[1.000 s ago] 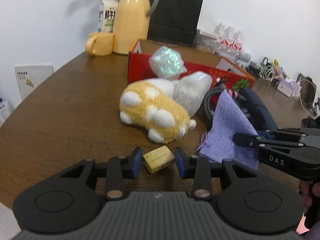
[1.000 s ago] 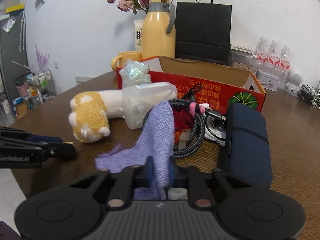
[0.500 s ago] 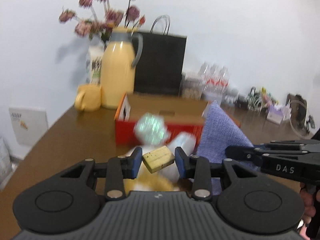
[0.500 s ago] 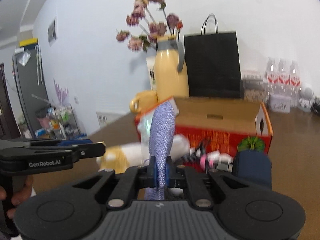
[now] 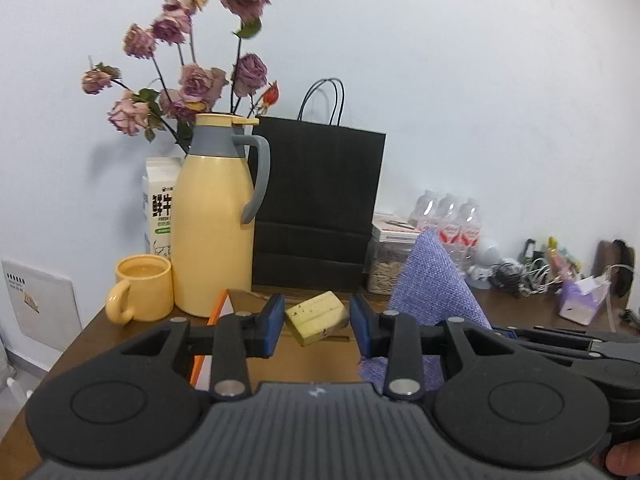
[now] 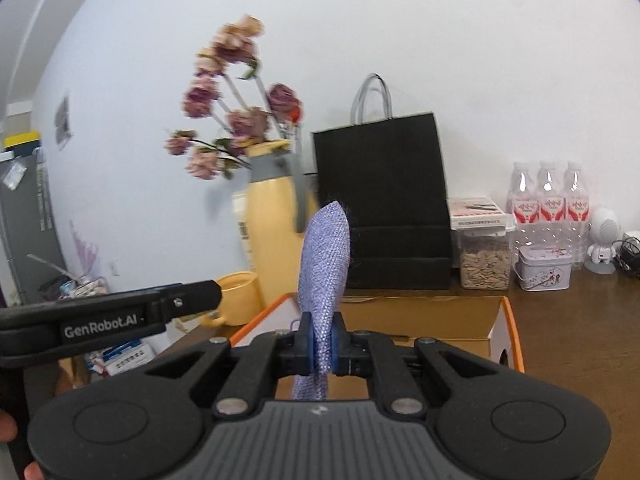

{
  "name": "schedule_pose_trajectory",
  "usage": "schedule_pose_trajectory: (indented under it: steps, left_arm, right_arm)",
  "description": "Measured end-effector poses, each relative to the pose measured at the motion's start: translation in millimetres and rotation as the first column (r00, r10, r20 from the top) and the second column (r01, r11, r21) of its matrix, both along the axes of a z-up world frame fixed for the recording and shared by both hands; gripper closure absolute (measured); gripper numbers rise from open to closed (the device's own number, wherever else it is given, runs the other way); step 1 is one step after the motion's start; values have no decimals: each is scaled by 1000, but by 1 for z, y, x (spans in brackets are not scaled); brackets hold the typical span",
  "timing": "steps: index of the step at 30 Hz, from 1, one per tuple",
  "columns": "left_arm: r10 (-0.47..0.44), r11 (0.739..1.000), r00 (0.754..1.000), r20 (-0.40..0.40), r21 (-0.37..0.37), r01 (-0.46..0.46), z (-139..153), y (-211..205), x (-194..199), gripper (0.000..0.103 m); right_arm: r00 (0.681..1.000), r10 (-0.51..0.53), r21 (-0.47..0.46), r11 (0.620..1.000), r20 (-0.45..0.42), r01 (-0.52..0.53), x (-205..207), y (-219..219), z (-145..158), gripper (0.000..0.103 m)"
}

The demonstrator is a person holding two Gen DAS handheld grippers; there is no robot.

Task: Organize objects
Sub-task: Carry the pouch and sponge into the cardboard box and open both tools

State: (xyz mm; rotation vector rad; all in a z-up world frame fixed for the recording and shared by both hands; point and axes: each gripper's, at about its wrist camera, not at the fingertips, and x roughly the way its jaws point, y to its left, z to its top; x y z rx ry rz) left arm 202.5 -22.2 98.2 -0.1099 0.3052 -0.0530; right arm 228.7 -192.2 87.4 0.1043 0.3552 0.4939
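My left gripper (image 5: 316,322) is shut on a small yellow block (image 5: 317,317), held in the air above the near edge of the orange cardboard box (image 5: 208,344). My right gripper (image 6: 323,344) is shut on a purple woven cloth (image 6: 325,264), which stands up from the pads and hangs a little below them, over the open box (image 6: 424,316). In the left wrist view the cloth (image 5: 434,288) shows to the right of the block, with the right gripper's body behind it. The left gripper's side (image 6: 120,320) shows at the left of the right wrist view.
Behind the box stand a yellow thermos jug (image 5: 216,220) with dried roses (image 5: 192,76), a yellow mug (image 5: 140,288), a milk carton (image 5: 160,204) and a black paper bag (image 5: 316,208). A seed jar (image 6: 484,252), a tin (image 6: 544,268) and water bottles (image 6: 548,200) stand at the right.
Both grippers have risen from the tabletop and come forward over the box, carrying the block and the cloth. The plush toy and other table items have dropped out of view.
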Motion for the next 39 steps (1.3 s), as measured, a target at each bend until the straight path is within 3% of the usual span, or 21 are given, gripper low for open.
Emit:
schedule_pose_trajectory:
  steps: [7, 12, 15, 17, 19, 21, 24, 32, 39]
  left_arm:
    - [25, 998, 988, -152, 62, -16, -15, -10, 72, 66]
    - [62, 995, 944, -323, 90, -34, -42, -10, 115, 66]
    - [83, 994, 916, -392, 101, -47, -56, -8, 126, 63]
    - [89, 992, 918, -388, 121, -45, -60, -8, 125, 46]
    - [111, 987, 928, -356, 151, -60, -60, -8, 122, 12]
    - [130, 981, 941, -314, 179, -76, -56, -10, 118, 0]
    - [129, 981, 948, -291, 180, -78, -53, -10, 112, 0]
    - [146, 980, 942, -302, 173, -96, -50, -10, 105, 0]
    - [128, 986, 961, -245, 135, -97, -31, -5, 78, 0]
  right_arm:
    - [991, -86, -58, 995, -103, 80, 73, -2, -20, 96]
    - [969, -125, -149, 984, -212, 95, 112, 3, -52, 96]
    - [956, -142, -201, 975, -257, 91, 118, 6, -70, 84]
    - [951, -163, -244, 965, -262, 98, 118, 9, -77, 71]
    - [953, -165, -266, 959, -256, 95, 116, 10, -80, 40]
    - [957, -169, -280, 955, -236, 100, 113, 11, -80, 20]
    - [960, -167, -280, 955, -226, 100, 107, 12, -77, 3]
    - [964, -167, -285, 953, -207, 103, 93, 15, -70, 0]
    - [976, -159, -274, 955, -146, 114, 70, 13, -48, 0]
